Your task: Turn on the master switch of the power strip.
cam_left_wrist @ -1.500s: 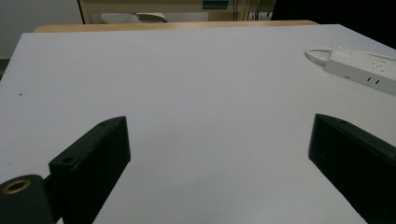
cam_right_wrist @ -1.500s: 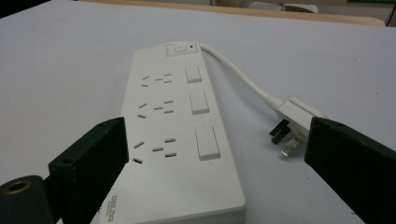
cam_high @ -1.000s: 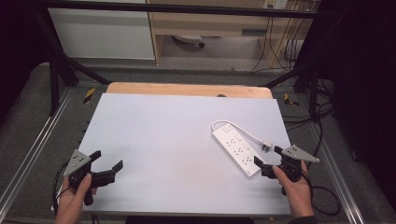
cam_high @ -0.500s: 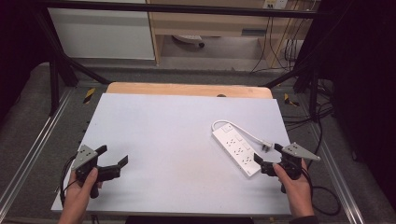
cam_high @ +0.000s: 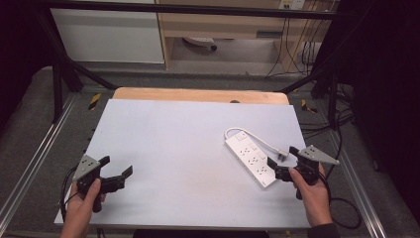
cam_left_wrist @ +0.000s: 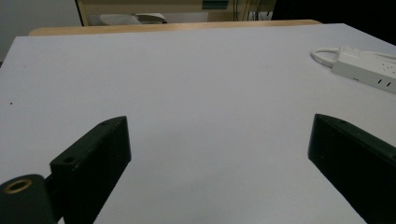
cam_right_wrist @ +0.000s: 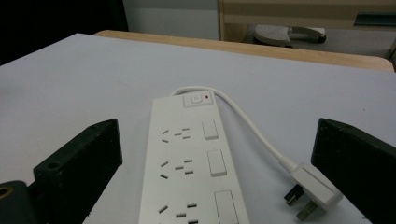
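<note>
While the right gripper (cam_high: 281, 166) hangs with jaws apart at the near end of the power strip (cam_high: 250, 159) lying right of centre on the table (cam_high: 168, 134), the left gripper (cam_high: 116, 173), also spread and empty, has slid inward, perhaps beginning an approach.

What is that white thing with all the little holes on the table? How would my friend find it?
Look at the big pale table, then go to its right side, just ahead of the right hand-held gripper. There lies a long white power strip with rows of socket holes. Its short white cable curls round to a plug, and nothing else lies on the table.
</note>
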Tool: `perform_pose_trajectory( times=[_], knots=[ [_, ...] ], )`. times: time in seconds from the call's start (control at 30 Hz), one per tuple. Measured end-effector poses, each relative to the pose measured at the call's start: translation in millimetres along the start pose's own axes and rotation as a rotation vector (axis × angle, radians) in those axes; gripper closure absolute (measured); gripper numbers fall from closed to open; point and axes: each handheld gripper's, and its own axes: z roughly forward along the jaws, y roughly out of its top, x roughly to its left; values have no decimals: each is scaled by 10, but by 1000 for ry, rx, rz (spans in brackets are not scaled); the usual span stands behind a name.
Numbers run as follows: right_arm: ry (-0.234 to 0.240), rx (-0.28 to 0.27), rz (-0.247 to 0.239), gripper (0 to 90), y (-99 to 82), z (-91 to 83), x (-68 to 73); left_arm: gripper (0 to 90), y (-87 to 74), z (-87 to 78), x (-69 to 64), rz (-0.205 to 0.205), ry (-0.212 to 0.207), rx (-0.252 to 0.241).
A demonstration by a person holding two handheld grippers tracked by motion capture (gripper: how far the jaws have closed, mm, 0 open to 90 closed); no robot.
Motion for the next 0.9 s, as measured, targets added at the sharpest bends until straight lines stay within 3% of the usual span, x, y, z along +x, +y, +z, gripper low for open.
perform_pose_trajectory(
  times=[0.37,0.67,0.9],
  knots=[
    [5,7,3,33,135,159,27,60,-7,21,-18,7,-2,13],
    [1,-11,-24,24,309,189,57,60,-8,17,-11,6,1,17],
    [4,-18,-10,23,390,228,45,60,-9,12,1,4,4,13]
  ],
)
